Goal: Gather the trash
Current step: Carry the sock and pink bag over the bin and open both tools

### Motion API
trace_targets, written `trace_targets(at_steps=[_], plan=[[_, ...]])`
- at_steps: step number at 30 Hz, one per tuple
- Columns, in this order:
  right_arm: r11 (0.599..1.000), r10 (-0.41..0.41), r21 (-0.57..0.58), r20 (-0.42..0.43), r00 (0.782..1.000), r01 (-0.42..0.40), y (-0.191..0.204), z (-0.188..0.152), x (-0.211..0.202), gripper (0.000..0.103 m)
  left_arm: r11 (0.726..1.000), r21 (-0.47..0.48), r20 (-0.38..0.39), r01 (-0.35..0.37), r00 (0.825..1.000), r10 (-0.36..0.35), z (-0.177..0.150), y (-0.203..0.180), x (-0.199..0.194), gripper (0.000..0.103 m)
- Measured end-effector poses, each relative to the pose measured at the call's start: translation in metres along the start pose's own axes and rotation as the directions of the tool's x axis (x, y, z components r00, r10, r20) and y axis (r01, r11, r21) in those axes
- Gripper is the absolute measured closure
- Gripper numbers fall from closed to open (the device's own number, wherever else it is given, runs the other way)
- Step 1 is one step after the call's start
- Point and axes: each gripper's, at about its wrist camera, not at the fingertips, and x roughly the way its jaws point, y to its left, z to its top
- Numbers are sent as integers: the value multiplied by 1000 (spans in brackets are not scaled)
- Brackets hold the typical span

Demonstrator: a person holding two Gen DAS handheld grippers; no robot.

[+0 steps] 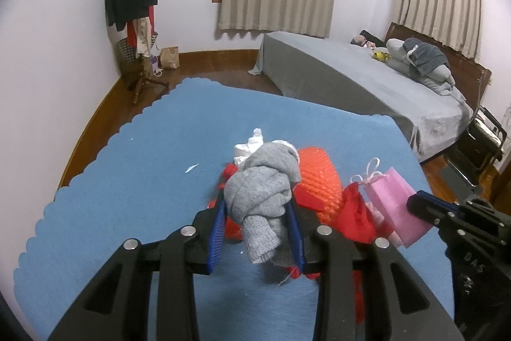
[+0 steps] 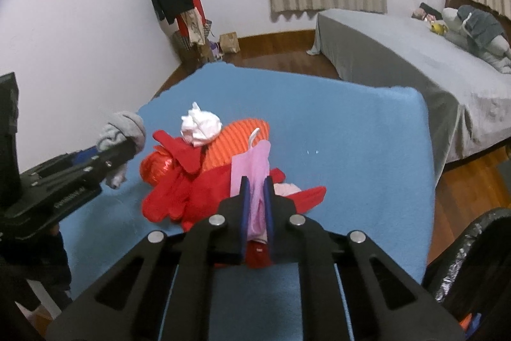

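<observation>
Mid-collection over a blue surface: the left tool pinches a bundled grey cloth between its blue pads and holds it above the heap, while the right tool is pressed together on a pink bag, gripped flat between its fingers. Two items are thus in hand; neither appears to have reached a bin. A dark, foil-lined bag shows at the lower right edge of the right wrist view, possibly the place for the trash, though that cannot be confirmed. Much is left: a crumpled white tissue sits on an orange ribbed item, with red cloth and shiny red wrapping piled beside it, and a small white scrap lies apart on the surface. By this evidence the job looks well short of half done.
</observation>
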Motion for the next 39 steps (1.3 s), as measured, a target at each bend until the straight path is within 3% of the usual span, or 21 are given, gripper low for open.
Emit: trace_targets(at_steps=[17, 39], plan=[[997, -51, 66, 136, 989, 43, -25, 11, -85, 95, 994, 62, 33, 95, 995, -97, 10, -54, -35, 69], [969, -212, 176, 233, 949, 173, -78, -16, -181, 95, 947, 183, 55, 265, 959, -279, 11, -149, -74, 69]])
